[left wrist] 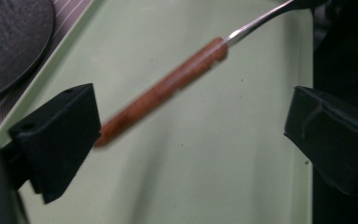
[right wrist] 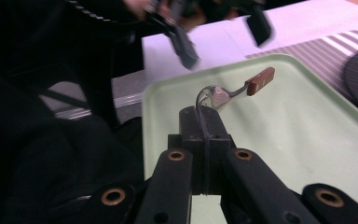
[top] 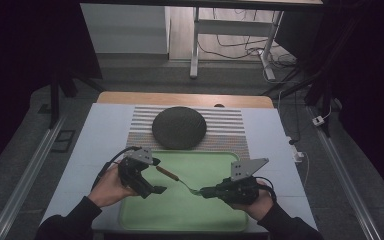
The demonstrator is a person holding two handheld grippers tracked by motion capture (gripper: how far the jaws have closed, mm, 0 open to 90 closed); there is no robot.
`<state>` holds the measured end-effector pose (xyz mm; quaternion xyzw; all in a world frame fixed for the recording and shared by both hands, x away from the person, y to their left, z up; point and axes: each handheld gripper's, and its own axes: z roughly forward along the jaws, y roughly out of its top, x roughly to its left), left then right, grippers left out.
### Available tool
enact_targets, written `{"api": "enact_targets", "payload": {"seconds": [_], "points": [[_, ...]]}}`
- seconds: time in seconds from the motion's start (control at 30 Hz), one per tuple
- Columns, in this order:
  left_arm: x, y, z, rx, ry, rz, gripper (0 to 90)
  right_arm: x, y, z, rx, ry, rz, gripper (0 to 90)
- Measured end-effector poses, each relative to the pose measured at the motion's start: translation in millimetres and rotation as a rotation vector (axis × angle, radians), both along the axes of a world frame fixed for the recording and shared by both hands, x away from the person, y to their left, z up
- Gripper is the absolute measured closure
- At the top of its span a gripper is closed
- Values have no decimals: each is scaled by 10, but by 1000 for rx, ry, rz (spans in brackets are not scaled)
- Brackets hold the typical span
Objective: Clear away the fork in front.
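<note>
Black jaws on my left gripper (top: 156, 176) stand wide, the wooden handle of the spoon (top: 167, 173) running between them untouched, so I judge this a handover in the air. Beneath it lies the green tray (top: 180, 210), a fair place to catch a drop. On the right, my right gripper (top: 203, 192) is clamped tight on the spoon's metal bowl end, holding it level above the tray so the handle points across to the left one.

The head of the spoon (right wrist: 214, 98) is mostly buried between the jaws of my right hand-held gripper (right wrist: 204, 125). My left hand-held gripper (right wrist: 219, 28) is smeared by motion in the right gripper view. The picture's edge cuts off the dark round mat (left wrist: 9, 42).
</note>
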<state>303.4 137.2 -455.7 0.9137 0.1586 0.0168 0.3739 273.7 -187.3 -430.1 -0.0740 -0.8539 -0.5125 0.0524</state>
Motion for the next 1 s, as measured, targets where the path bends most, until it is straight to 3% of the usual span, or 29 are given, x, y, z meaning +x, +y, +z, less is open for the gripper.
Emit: {"api": "enact_targets", "payload": {"seconds": [0.07, 0.17, 0.23, 0.3, 0.33, 0.4, 0.43, 0.5, 0.73, 0.87, 1.0], "points": [[3, -56, -11, 19, -18, -35, 81, -4, 5, 5, -2, -1, 10, 900], [-6, -109, -28, 57, -55, -87, 215, -39, 28, 25, 8, -2, 62, 900], [-21, -121, -40, 52, -63, -153, 287, -53, 41, 35, 7, -6, 91, 900], [-25, -121, -41, 55, -66, -170, 390, -66, 57, 40, 6, -7, 114, 900], [-45, -119, -43, 56, -76, -223, 424, -71, 65, 43, 4, -7, 133, 900], [-58, -121, -44, 59, -78, -249, 461, -80, 73, 45, 2, -10, 144, 900], [-86, -132, -48, 61, -76, -305, 570, -89, 84, 49, -2, -15, 165, 900], [-111, -149, -55, 71, -71, -345, 661, -94, 89, 48, -8, -16, 185, 900], [-160, -177, -102, 103, -63, -442, 742, -66, 82, -5, -36, 26, 222, 894], [-178, -181, -126, 114, -43, -482, 784, -19, 43, -34, -45, 29, 178, 862], [-176, -171, -119, 116, -29, -462, 797, 15, 13, -47, -46, 24, 121, 821]]}}
